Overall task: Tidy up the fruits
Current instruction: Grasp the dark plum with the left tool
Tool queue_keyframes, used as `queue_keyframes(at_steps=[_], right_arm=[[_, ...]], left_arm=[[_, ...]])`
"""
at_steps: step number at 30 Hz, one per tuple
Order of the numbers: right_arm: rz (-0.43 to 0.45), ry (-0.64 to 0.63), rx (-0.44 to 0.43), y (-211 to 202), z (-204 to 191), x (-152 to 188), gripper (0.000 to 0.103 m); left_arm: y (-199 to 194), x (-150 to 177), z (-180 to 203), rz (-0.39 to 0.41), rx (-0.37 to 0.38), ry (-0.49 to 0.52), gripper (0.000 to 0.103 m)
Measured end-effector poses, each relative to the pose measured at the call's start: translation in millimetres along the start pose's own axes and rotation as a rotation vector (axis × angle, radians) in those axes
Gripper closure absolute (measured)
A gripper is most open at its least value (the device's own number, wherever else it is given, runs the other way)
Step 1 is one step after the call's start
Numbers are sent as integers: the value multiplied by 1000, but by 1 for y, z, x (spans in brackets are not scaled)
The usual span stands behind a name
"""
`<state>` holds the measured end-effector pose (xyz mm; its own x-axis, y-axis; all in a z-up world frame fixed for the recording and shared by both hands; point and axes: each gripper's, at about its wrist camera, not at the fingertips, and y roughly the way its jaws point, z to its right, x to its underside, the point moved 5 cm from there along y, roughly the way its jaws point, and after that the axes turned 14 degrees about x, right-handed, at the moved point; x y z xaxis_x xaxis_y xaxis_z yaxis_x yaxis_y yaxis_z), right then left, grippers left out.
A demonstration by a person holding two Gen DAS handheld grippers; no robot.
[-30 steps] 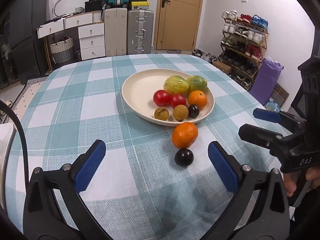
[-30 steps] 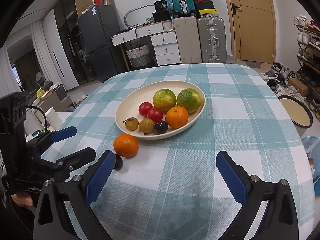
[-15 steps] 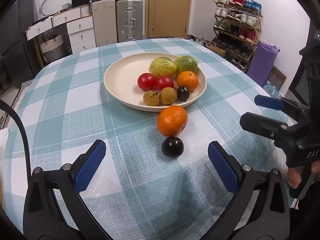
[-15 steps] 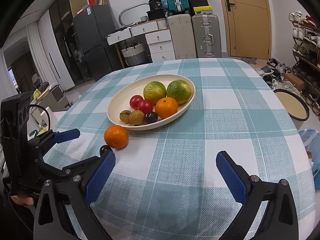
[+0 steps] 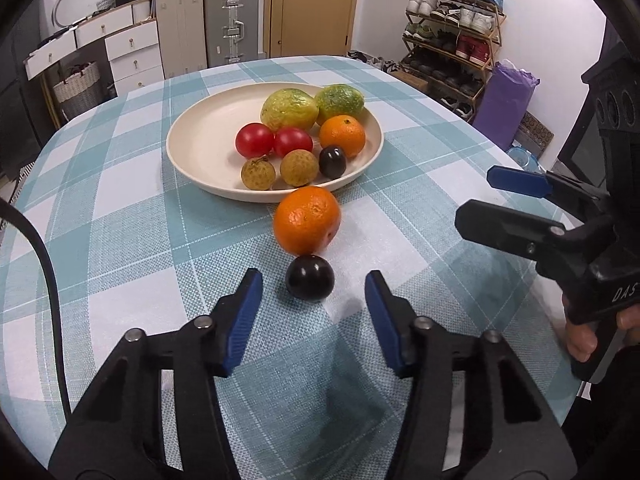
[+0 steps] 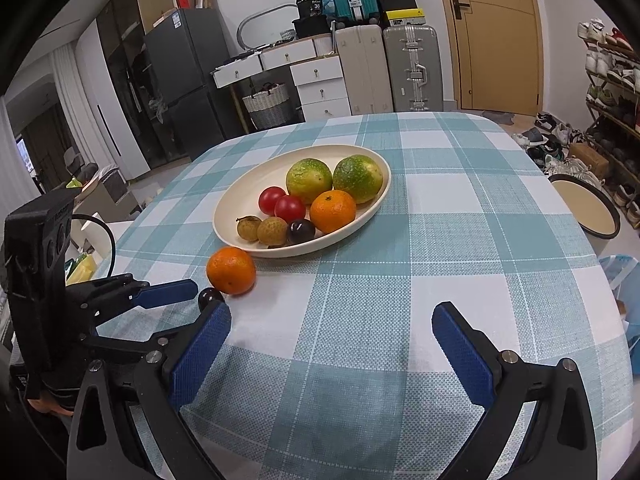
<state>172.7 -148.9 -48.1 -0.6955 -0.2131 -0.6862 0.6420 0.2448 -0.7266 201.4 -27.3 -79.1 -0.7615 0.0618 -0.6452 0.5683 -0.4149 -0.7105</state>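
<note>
A small dark plum lies on the checked tablecloth, just in front of a loose orange. My left gripper is open, its blue pads on either side of the plum and slightly short of it, not touching. A cream plate behind holds two green fruits, two red tomatoes, an orange, two brown longans and a dark plum. My right gripper is open and empty over bare cloth. In the right wrist view the loose orange and plum lie left of it, near the left gripper.
The right gripper hangs at the table's right edge in the left wrist view. A shoe rack and purple bag stand beyond that edge. A round tray sits off the table's right side. Suitcases and drawers line the back wall.
My left gripper has moved forward and down to the dark plum, and its jaws have narrowed around it. My right gripper has barely moved.
</note>
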Motion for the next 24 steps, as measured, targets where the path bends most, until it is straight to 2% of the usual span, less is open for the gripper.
queue_keyframes(at_steps=[9,24], right_arm=[[-5,2,-4,0,-1,1,0],[-10,13,-5,1,2,1,0]], left_arm=[[-1,-1,-4,3,19,-23,80],[-27,-4,-9,90,20,-30,81]])
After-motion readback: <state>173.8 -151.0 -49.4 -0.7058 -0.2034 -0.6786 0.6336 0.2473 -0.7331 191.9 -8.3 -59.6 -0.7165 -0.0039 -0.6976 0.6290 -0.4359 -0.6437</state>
